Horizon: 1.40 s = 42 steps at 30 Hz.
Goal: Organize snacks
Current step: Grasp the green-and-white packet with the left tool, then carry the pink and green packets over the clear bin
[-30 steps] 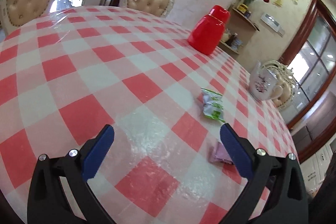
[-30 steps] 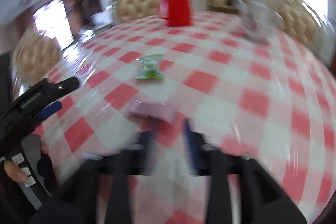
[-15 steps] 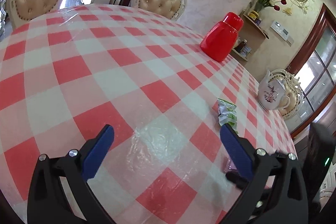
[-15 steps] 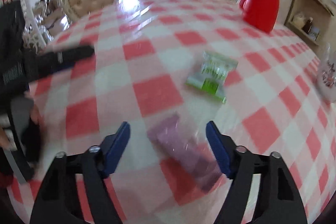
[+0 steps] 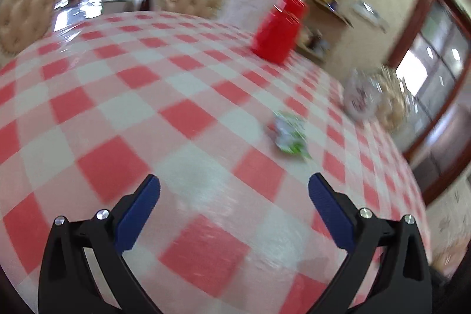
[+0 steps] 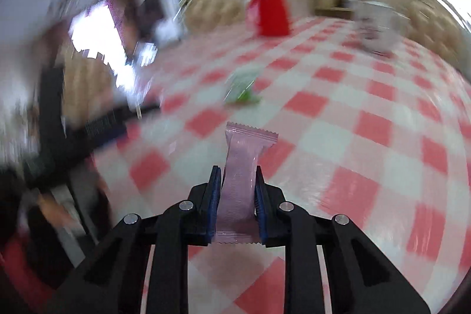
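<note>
Though unseen leftward, pink snack (image 6: 238, 175) clamped.

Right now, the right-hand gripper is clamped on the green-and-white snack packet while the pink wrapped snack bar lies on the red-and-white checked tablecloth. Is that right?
Not quite: the snacks are swapped. The right wrist view shows the right gripper shut on the pink wrapped snack bar, while the green-and-white snack packet lies on the red-and-white checked tablecloth.
</note>
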Each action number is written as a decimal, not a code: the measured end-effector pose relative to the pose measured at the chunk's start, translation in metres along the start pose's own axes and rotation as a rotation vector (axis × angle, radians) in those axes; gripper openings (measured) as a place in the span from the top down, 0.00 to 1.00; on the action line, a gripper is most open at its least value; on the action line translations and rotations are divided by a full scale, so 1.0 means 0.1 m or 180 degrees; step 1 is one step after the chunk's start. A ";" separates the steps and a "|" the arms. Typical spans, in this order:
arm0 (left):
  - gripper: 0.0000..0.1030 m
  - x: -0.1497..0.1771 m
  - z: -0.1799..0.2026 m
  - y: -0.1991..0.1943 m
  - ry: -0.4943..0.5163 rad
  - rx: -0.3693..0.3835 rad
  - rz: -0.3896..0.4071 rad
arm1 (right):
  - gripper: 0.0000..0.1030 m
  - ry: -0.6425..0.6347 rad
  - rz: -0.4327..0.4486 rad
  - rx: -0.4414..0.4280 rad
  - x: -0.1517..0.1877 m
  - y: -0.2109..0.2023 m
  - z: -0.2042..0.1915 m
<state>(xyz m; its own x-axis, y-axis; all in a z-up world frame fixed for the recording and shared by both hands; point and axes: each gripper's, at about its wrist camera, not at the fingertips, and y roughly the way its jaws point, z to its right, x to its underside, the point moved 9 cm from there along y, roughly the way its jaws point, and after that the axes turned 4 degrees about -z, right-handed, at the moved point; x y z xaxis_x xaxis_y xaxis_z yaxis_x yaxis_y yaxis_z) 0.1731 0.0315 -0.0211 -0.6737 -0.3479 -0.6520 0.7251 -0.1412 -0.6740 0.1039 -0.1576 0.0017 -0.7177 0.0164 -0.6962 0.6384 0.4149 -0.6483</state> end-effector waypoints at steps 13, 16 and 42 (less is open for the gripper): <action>0.02 -0.40 0.82 1.17 0.0386 -0.0390 -0.0318 | 0.78 0.0321 0.0177 0.0261 -0.06 0.01 0.34; 0.04 -0.43 0.91 1.34 0.0515 -0.0427 -0.0399 | 0.78 0.0336 0.0243 0.0222 -0.09 -0.04 0.37; 0.60 0.77 0.89 -0.37 0.0978 0.0226 -0.0163 | 0.78 0.0987 0.0069 0.0156 0.36 -0.24 0.62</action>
<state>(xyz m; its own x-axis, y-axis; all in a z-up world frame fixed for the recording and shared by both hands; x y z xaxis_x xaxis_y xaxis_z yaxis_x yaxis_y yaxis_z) 0.1073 -0.0725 -0.0157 -0.7132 -0.0439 -0.6996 0.6901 -0.2195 -0.6897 0.0798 -0.2236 -0.0265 -0.7496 0.3044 -0.5877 0.6616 0.3671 -0.6538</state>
